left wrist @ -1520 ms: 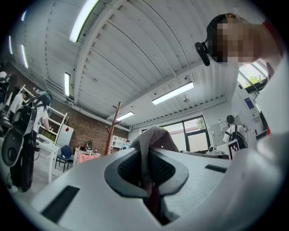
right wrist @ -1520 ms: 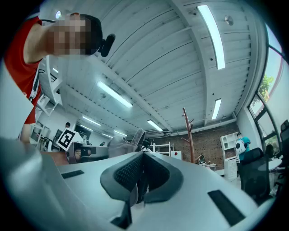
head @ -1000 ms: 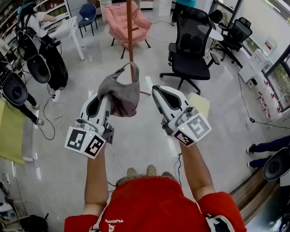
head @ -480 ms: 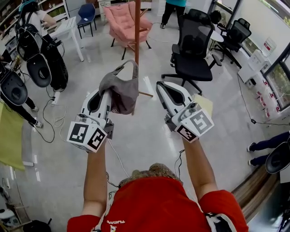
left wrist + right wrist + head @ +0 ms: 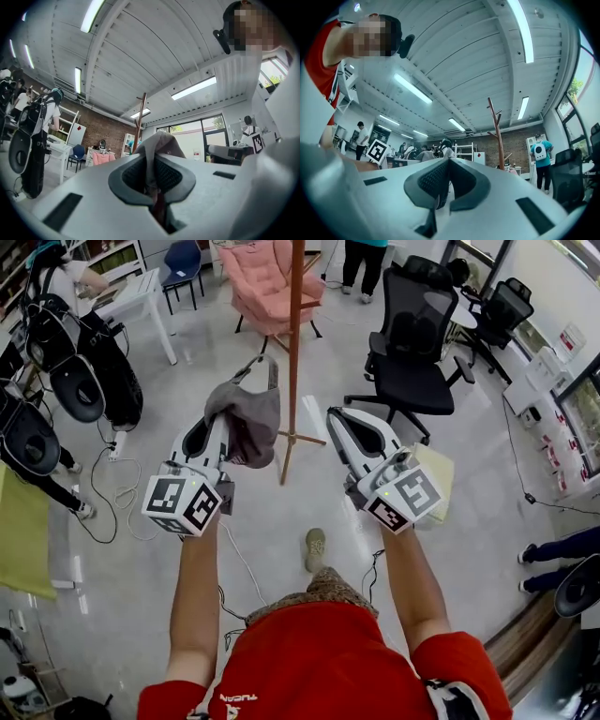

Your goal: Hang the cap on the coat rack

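Observation:
In the head view the grey cap (image 5: 248, 418) hangs from my left gripper (image 5: 217, 425), which is shut on its fabric, the strap loop standing up above it. The coat rack (image 5: 293, 352), a brown wooden pole on splayed feet, rises just right of the cap, between my two grippers. My right gripper (image 5: 336, 418) is shut with nothing in it, a little right of the pole. The left gripper view has cap cloth (image 5: 157, 145) pinched in the left gripper (image 5: 152, 161), with the coat rack (image 5: 139, 117) behind. In the right gripper view the right gripper (image 5: 445, 164) is shut and the coat rack (image 5: 498, 136) stands ahead.
A black office chair (image 5: 412, 334) stands right of the rack and a pink armchair (image 5: 267, 277) behind it. People with black backpacks (image 5: 80, 381) are at the left by a white table (image 5: 141, 292). Cables (image 5: 112, 484) lie on the floor.
The person has stepped forward: the coat rack pole has come closer and now stands between the grippers. The cap stays held in the left gripper, nearer the pole.

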Motion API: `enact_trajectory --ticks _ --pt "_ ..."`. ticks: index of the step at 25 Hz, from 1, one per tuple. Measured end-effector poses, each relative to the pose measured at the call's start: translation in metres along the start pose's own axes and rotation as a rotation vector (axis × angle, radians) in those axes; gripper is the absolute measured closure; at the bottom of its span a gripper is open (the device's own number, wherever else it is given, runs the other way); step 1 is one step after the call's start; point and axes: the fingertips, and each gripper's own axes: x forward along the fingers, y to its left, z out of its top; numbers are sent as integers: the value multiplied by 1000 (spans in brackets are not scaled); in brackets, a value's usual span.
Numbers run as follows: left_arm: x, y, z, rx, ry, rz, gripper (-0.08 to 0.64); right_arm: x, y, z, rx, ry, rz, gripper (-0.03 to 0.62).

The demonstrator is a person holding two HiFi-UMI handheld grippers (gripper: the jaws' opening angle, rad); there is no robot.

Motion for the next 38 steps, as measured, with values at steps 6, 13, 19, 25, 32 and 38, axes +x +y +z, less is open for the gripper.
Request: enact_trajectory --ticks 6,13,19,25,32,38 --pt "79 45 -36 -1 31 56 541 41 -73 -28 5 -1 26 569" --pt "181 101 -92 18 79 108 541 94 -159 -60 -12 19 90 569" --pt "238 139 -149 -5 150 134 541 122 -216 -91 16 57 97 569" --pt "276 161 -203 -34 246 125 541 134 -249 -110 18 104 70 569" --pt "305 176 -256 -67 340 59 541 153 -266 -126 25 154 1 569" --pt "333 175 -299 -60 412 -21 541 157 -270 -144 38 195 -44 569"
